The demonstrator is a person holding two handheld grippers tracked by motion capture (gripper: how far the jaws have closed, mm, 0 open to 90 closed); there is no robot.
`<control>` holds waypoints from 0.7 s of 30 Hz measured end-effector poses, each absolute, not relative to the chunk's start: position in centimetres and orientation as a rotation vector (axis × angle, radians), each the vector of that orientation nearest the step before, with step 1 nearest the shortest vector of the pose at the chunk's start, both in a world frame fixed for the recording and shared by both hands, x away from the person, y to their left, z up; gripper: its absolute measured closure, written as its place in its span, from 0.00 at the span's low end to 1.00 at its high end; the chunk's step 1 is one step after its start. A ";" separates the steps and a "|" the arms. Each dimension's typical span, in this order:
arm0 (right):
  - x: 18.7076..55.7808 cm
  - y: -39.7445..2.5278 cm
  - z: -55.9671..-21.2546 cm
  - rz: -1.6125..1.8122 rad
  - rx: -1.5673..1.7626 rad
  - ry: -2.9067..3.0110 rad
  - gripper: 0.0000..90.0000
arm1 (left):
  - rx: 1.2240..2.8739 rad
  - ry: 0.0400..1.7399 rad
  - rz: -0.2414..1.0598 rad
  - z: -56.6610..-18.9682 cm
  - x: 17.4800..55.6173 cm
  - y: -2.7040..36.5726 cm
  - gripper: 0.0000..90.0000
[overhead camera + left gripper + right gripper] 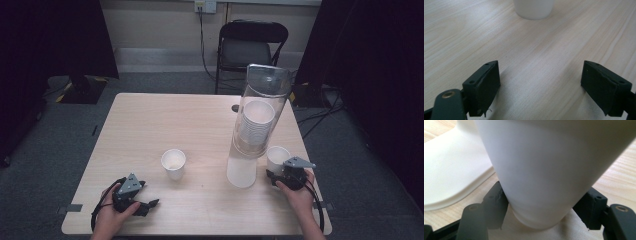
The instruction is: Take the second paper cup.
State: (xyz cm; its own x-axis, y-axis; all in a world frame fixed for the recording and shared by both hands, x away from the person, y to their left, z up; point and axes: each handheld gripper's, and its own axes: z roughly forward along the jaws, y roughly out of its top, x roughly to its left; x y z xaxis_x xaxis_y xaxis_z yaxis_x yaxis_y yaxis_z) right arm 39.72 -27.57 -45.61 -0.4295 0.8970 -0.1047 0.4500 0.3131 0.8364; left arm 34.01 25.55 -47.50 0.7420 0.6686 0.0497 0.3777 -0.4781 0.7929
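A white paper cup [276,156] stands at the table's right front, beside the dispenser's white base [242,172]. My right gripper [276,176] is shut on its lower part; in the right gripper view both jaws press the tapered base of the cup [544,165], with the gripper [541,207] low at the tabletop. A second white cup [173,162] stands upright near the table's middle. My left gripper [148,207] lies at the front left, open and holding nothing. Seen from the left gripper [540,85], the bottom of that middle cup [534,8] is well ahead of it.
A tall clear tube [260,107] holding a stack of cups [256,125] rises just left of the right gripper, its white base [451,170] close by. The wooden table [150,125] is bare on its left half. A folding chair [250,45] stands beyond the far edge.
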 end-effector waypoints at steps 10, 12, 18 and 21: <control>39.1 -28.0 -45.7 0.998 1.212 1.993 0.19 | 2.122 0.785 0.453 -47.5 34.0 25.6 0.17; 38.7 -28.4 -45.7 0.988 1.227 1.977 0.17 | 2.122 0.785 0.453 -47.5 34.0 25.6 0.17; 36.7 -29.3 -45.4 1.013 1.198 2.024 0.15 | 2.121 0.785 0.453 -47.5 34.0 25.6 0.17; 35.6 -30.0 -45.5 1.027 1.193 2.029 0.15 | 2.122 0.785 0.453 -47.5 34.0 25.6 0.17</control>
